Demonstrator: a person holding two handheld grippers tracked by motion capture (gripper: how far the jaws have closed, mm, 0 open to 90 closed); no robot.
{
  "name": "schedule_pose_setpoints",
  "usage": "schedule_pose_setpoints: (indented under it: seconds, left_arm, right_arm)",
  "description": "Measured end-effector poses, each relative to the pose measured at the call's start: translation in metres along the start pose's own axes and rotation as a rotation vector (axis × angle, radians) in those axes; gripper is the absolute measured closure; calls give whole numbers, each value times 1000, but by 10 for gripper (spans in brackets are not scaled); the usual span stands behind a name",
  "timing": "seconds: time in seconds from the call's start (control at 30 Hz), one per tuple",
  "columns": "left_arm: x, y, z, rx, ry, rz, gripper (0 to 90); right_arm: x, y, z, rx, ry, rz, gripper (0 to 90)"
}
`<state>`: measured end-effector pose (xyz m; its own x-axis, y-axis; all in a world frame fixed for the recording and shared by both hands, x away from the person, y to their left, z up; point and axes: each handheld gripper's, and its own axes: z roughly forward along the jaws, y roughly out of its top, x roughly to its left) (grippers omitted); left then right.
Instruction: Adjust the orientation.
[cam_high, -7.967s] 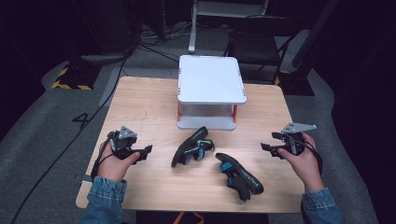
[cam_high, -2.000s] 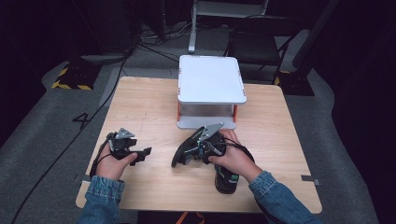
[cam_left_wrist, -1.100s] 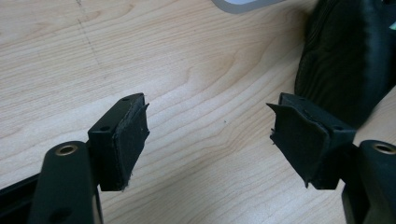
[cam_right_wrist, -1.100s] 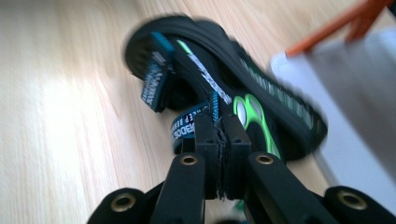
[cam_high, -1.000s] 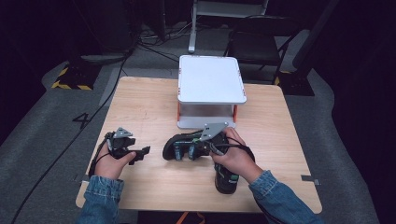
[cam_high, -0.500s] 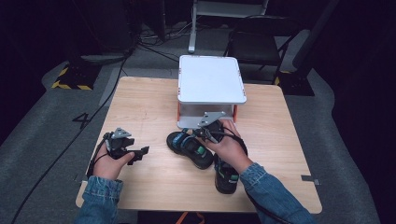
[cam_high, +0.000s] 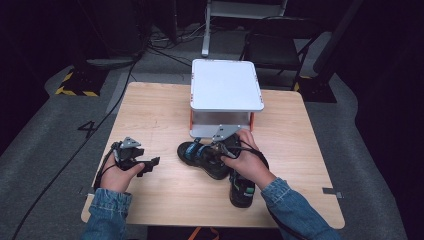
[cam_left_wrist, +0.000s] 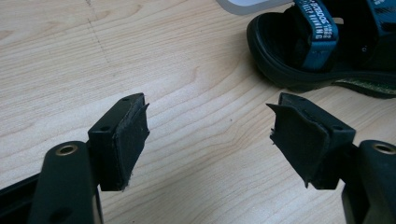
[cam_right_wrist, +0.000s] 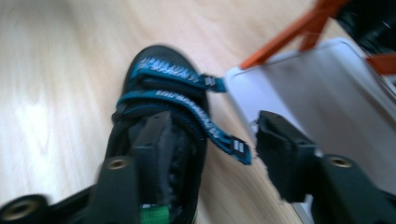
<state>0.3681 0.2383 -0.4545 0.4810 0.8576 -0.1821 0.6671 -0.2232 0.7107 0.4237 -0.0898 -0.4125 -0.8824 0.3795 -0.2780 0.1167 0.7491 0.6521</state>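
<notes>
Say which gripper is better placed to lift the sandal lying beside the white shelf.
Right. The right gripper is already over that sandal, one jaw inside it, jaws apart. The left gripper sits open, off to its side.

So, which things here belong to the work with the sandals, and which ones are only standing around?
In the job:
- sandal under the right gripper, one jaw inside it
- second sandal near the table edge
- white two-level rack, probably the target

Just around:
- left gripper, open and idle
- chair and floor cables behind the table
</notes>
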Motion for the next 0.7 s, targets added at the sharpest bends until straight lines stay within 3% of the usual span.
schedule_pose_setpoints:
  seconds: [0.03,0.1,0.17,0.23,0.33,0.4,0.6,0.7]
  left_arm:
    - [0,0,0,1,0,0,268]
    - [-1,0,1,4,-4,4,268]
    - [-2,0,1,4,-9,0,268]
    - [-1,0,1,4,-6,3,268]
    - [-1,-2,0,2,-3,-6,268]
    - [1,-4,-1,1,-2,-12,268]
    - [3,-6,-4,-3,4,-21,269]
    - [1,-5,-3,0,0,-19,269]
  right_arm:
    - [0,0,0,0,0,0,442]
    - [6,2,6,45,-7,-81,415]
    - [10,3,16,69,-13,-108,443]
    - [10,3,19,72,-9,-100,476]
    - [7,3,25,76,13,-91,716]
    - [5,2,25,72,0,-112,779]
    - [7,4,21,45,-6,-85,819]
    - [7,12,6,-17,-18,-60,823]
